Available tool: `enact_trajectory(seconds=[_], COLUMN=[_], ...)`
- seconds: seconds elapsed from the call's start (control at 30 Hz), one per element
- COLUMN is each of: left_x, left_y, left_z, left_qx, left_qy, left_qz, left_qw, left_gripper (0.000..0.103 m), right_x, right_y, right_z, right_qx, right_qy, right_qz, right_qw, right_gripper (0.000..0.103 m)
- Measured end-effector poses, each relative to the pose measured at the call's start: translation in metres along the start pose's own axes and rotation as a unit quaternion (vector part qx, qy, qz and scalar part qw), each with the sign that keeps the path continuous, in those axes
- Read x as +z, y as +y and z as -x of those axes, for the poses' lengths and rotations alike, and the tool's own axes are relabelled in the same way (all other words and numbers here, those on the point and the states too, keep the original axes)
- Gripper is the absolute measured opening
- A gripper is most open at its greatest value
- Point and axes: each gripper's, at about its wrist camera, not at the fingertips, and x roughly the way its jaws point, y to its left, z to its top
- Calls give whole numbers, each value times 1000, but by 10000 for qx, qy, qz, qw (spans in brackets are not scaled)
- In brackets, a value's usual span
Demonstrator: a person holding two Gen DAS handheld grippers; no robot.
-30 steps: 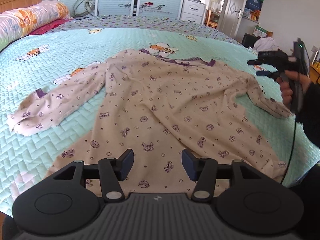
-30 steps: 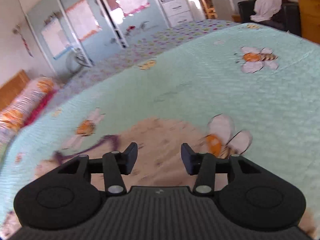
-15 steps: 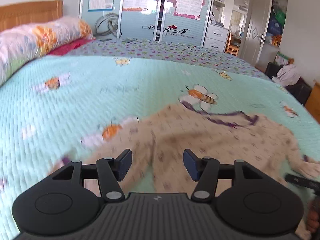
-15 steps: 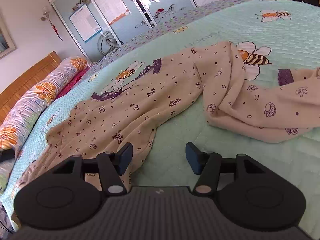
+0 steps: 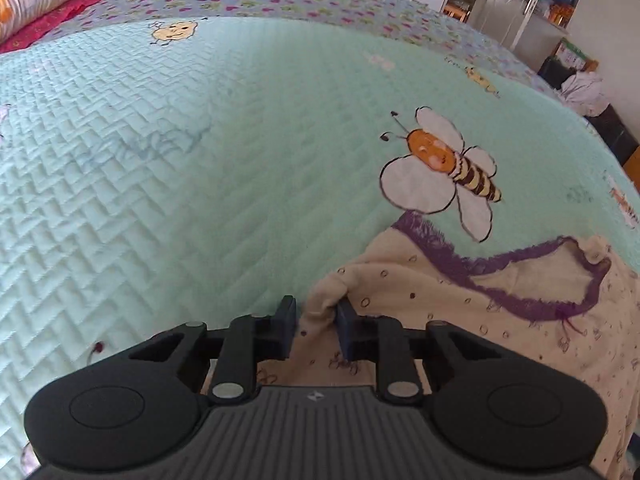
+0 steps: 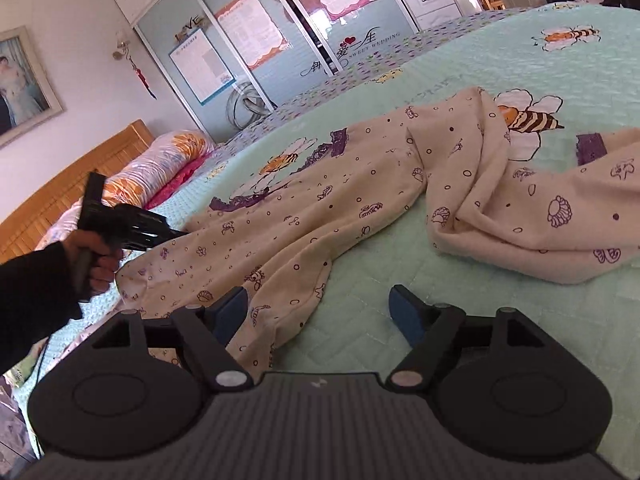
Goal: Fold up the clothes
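Note:
A cream long-sleeved garment with purple prints and purple trim lies spread on the mint-green bedspread. In the left wrist view my left gripper is shut on a bunched fold of the garment near its shoulder, left of the purple neckline. In the right wrist view my right gripper is open low over the bedspread, its left finger beside the garment's side edge. The left gripper also shows there, at the garment's far side. One sleeve lies folded to the right.
A floral bolster pillow and a wooden headboard are at the left. Wardrobe doors stand behind the bed. A dark chair with white clothes is beyond the bed's right edge.
My left gripper moved forward to the garment's shoulder and closed on a fold. My right gripper came down lower and closer to the garment's side edge, still open.

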Motion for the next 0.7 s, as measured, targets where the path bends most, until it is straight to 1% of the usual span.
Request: enact_trajectory(seconds=[0.03,0.07,0.13,0.23,0.3,0.33,0.37,0.4,0.43,0.47,0.53,0.6,0.7], left_x=[-2,-4,-8,-14,-14,-13,-12,-10,-9,-8,-1,16,41], left_y=[1,2,6,12,20,22,21,20,19,18,16,12,7], left_z=[3,6,14,21,21,20,18,16,15,13,11,13,13], left_qx=[-130,-277,-544,-773,-926,-896,-797,-698,-599,-500,-264,56,547], left_qy=[-24,-52,-102,-140,-136,-146,-167,-188,-210,-231,-347,-633,-1006], left_qz=[-1,22,71,131,306,353,365,376,388,399,366,205,-83], left_qw=[9999,9996,9984,9968,9951,9952,9960,9967,9972,9977,9984,9978,9934], left_gripper=[6,3,3,4,7,17,23,24,20,3,2,2,2], right_x=[0,0,-1,-1,-1,-1,-1,-1,-1,-1,-1,-1,-2], right_y=[0,0,0,0,1,1,1,1,1,1,1,1,1], right_z=[0,0,0,0,-1,-1,-1,-1,-1,-1,-1,-2,-2], right_qx=[17,29,52,76,77,73,69,65,63,61,51,46,49], right_qy=[-1,-2,-4,-6,-9,-9,-10,-11,-12,-11,-8,-8,-8], right_qz=[-12,-17,-20,-23,-23,-18,-14,-10,-10,-9,6,13,13], right_qw=[10000,10000,10000,10000,10000,10000,10000,10000,10000,10000,10000,10000,10000], right_gripper=[79,79,80,81,82,82,82,82,82,82,82,82,82])
